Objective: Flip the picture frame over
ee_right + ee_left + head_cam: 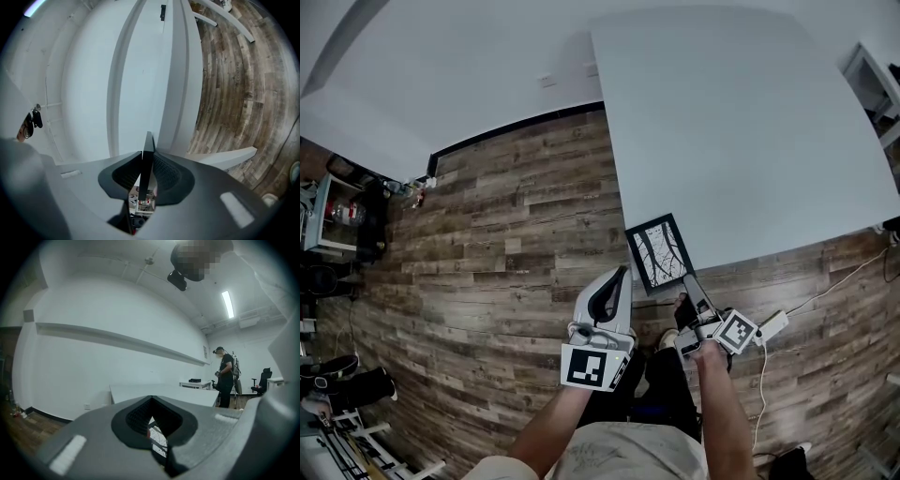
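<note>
Bare wooden floor (506, 244) takes up the left of the room. Just left of the table's near corner is the left hand-held gripper (622, 274), off the table and over the floor. In its own view the left hand-held gripper (150, 399) has its tips drawn together with nothing caught between them. The branch drawing on the frame (157, 434) shows through the gap lower down.

Right of that, the frame (657, 253) sits at the near-left corner of the white table (741, 141), picture side up, a black border round a white sheet with dark branches. I can't tell whether it rests on the top or is lifted just clear.

The right hand-held gripper (687, 284) comes in from the near side and is closed on the frame's near right edge. Its own view shows the frame (146, 164) edge-on, clamped between the pads of the right hand-held gripper (147, 157).

On the floor further right lies a white power strip (773, 324) with its cable.
</note>
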